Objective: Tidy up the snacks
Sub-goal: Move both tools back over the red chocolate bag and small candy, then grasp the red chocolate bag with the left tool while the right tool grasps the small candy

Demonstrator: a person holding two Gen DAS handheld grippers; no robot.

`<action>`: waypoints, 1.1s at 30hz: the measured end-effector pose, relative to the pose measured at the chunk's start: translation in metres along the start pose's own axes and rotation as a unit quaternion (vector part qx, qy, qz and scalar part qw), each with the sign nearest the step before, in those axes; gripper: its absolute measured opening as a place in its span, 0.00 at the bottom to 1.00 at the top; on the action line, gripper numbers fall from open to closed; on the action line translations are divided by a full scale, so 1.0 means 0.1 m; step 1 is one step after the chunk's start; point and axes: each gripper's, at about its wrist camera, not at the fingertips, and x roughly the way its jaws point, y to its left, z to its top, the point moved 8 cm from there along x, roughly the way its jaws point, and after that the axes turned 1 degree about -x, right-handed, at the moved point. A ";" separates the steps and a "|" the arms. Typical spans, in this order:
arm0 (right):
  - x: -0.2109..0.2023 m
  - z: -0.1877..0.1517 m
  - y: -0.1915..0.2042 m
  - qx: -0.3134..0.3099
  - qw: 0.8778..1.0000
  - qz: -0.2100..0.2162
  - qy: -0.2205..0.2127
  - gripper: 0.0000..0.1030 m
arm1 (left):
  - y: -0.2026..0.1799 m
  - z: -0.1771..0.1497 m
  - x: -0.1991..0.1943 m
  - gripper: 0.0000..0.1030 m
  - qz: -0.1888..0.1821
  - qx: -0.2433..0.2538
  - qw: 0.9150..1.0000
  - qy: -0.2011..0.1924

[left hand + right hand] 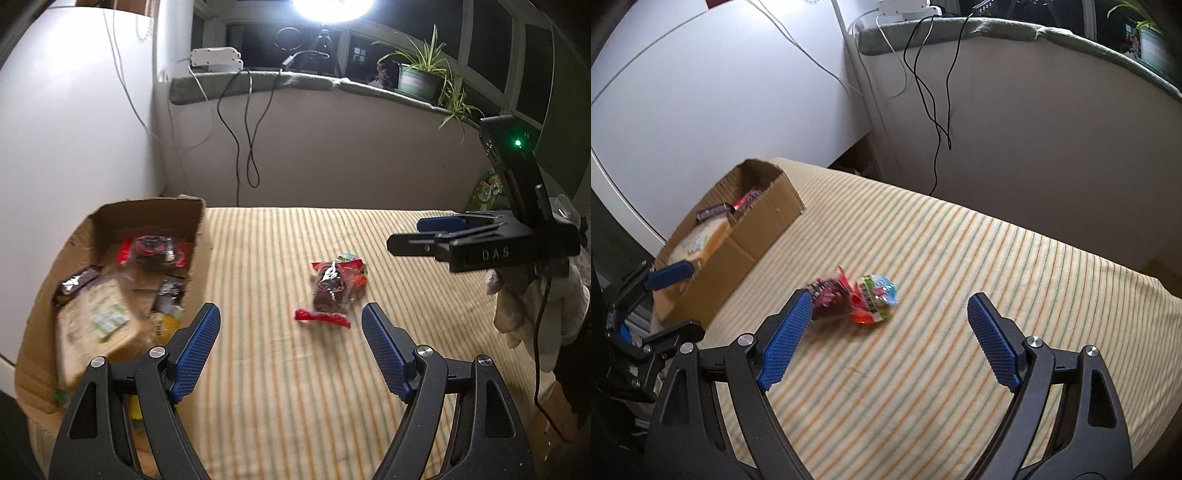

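A red and dark snack packet (334,286) lies on the striped tablecloth (295,369), with a small colourful jelly cup (349,256) just behind it. In the right wrist view the packet (831,295) and the cup (877,299) lie side by side. My left gripper (291,321) is open and empty, just in front of the packet. My right gripper (888,310) is open and empty, close above the same snacks; it shows in the left wrist view (413,236) at the right. An open cardboard box (110,218) at the left holds several snacks.
The box also shows in the right wrist view (768,218) at the table's left edge. A white wall panel (74,129) stands behind it. A window ledge (295,83) carries cables, a white device and a potted plant (419,77). A green bag (487,192) sits at the far right.
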 end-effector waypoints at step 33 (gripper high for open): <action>0.53 -0.25 0.06 -0.096 0.994 -0.004 0.049 0.60 | -0.18 -0.05 0.96 0.48 -0.004 -0.003 0.996 0.084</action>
